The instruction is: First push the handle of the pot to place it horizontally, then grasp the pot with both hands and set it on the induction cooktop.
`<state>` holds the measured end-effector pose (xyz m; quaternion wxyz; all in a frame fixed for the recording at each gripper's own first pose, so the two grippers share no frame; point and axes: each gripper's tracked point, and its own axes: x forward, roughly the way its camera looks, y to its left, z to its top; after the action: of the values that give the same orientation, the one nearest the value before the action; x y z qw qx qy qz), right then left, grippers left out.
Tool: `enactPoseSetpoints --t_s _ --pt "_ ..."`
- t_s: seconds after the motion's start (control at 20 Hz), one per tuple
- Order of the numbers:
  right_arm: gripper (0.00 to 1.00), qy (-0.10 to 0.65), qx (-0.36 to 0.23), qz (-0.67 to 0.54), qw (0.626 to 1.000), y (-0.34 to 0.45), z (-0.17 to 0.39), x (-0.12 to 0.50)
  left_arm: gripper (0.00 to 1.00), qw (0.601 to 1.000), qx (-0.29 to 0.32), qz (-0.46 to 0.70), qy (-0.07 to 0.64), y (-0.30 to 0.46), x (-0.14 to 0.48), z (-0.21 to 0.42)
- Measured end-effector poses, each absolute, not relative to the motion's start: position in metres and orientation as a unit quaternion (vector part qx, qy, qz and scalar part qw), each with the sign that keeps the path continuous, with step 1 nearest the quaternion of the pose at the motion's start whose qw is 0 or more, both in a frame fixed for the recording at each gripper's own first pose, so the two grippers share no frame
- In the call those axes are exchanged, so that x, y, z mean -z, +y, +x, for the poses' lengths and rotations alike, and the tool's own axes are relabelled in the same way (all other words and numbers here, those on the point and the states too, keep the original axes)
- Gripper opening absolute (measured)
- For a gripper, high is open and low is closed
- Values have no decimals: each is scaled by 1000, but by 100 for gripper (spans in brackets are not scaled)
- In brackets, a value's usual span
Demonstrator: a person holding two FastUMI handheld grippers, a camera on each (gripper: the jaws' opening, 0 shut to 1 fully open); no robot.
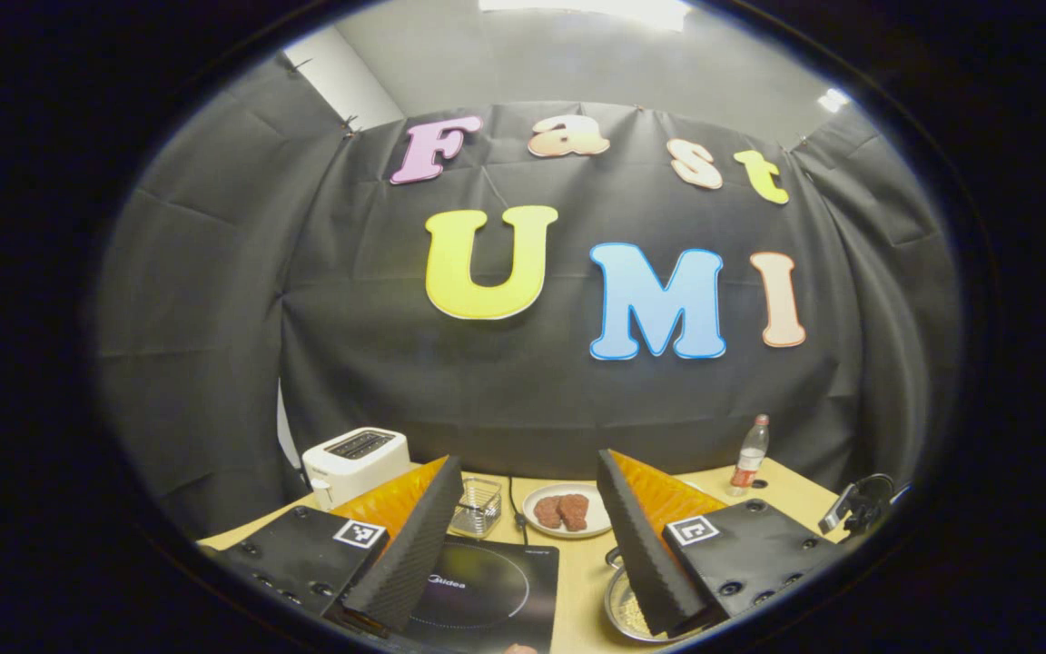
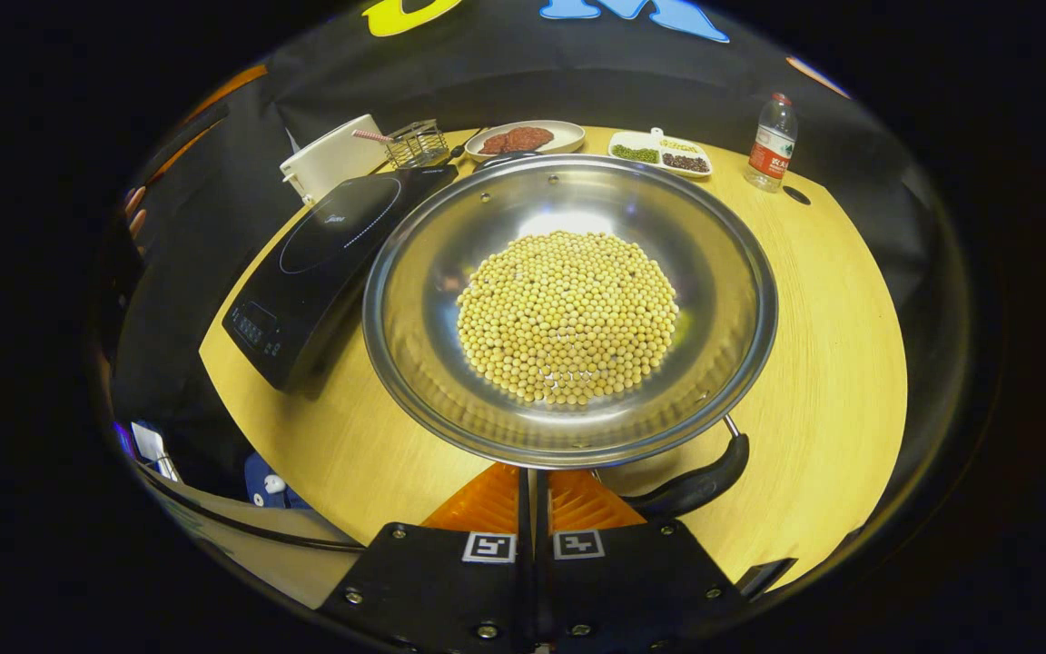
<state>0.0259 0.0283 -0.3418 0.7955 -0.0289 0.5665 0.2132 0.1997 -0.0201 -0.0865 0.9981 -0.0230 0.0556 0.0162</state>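
A steel pot [image 2: 437, 218] holding soybeans [image 2: 568, 313] stands on the round wooden table [image 2: 832, 318], just right of the black induction cooktop [image 2: 332, 245]. Its black handle [image 2: 695, 486] sticks out at the near rim and points to the right. My right gripper [image 2: 537, 477] is shut, its tips hidden under the near rim just left of the handle. My left gripper [image 1: 527, 459] is open and raised high, looking over the cooktop [image 1: 487, 590] and the pot's rim [image 1: 612, 604]. A hand [image 2: 133, 204] shows at the far left.
Along the back of the table are a white toaster [image 2: 332, 154], a wire basket [image 2: 419, 141], a plate of patties [image 2: 523, 138], a divided dish of beans [image 2: 659, 153] and a water bottle [image 2: 770, 141]. Bare wood lies right of the pot.
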Motion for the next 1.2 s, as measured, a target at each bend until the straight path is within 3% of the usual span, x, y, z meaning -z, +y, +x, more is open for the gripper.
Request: enactPoseSetpoints --t_s 0.15,0.65,1.2 --pt "1 572 -213 -38 791 8 32 345 94 998 -28 -18 55 -36 82 192" --pt "1 567 -187 -101 796 -51 64 357 99 997 -56 -5 56 -56 76 175" --pt "1 502 -144 -221 824 -80 116 366 94 994 -91 0 62 -45 81 170"
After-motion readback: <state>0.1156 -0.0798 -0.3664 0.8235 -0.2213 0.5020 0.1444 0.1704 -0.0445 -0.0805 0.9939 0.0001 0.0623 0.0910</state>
